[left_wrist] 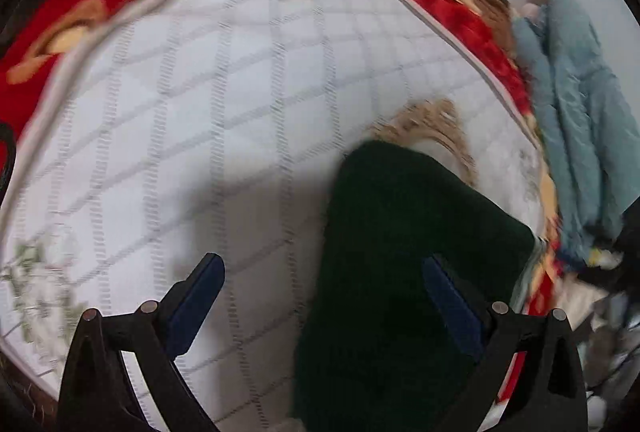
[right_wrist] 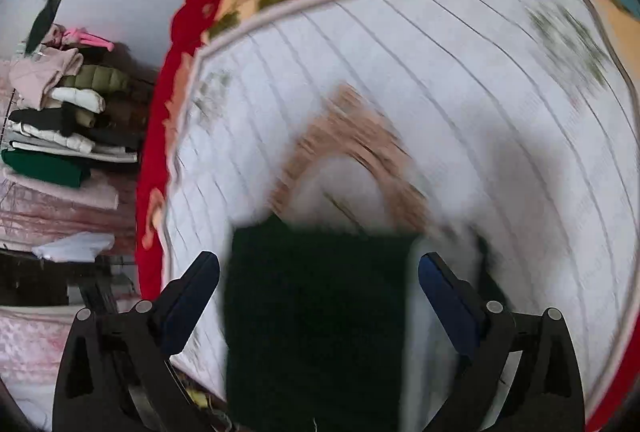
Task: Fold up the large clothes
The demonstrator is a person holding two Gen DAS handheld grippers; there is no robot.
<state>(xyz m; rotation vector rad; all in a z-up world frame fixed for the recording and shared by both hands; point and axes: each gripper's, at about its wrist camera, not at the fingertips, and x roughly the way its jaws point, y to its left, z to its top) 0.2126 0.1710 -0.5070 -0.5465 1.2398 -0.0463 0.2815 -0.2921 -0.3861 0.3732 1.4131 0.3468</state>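
On the quilted mattress (right_wrist: 460, 80), the dark green garment (right_wrist: 316, 312) lies folded beneath my right hand-held gripper (right_wrist: 319, 272) and left hand-held gripper (left_wrist: 324, 274), both spread apart, empty; next, I judge, comes regrasping an edge.

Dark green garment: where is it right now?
The dark green garment lies folded on the white quilted mattress, near its front edge, just below a tan patch. In the right wrist view it sits between the open right gripper fingers, untouched.

Both the left hand-held gripper (left_wrist: 322, 274) and right hand-held gripper (right_wrist: 319, 272) point steeply downward, jaws spread wide.
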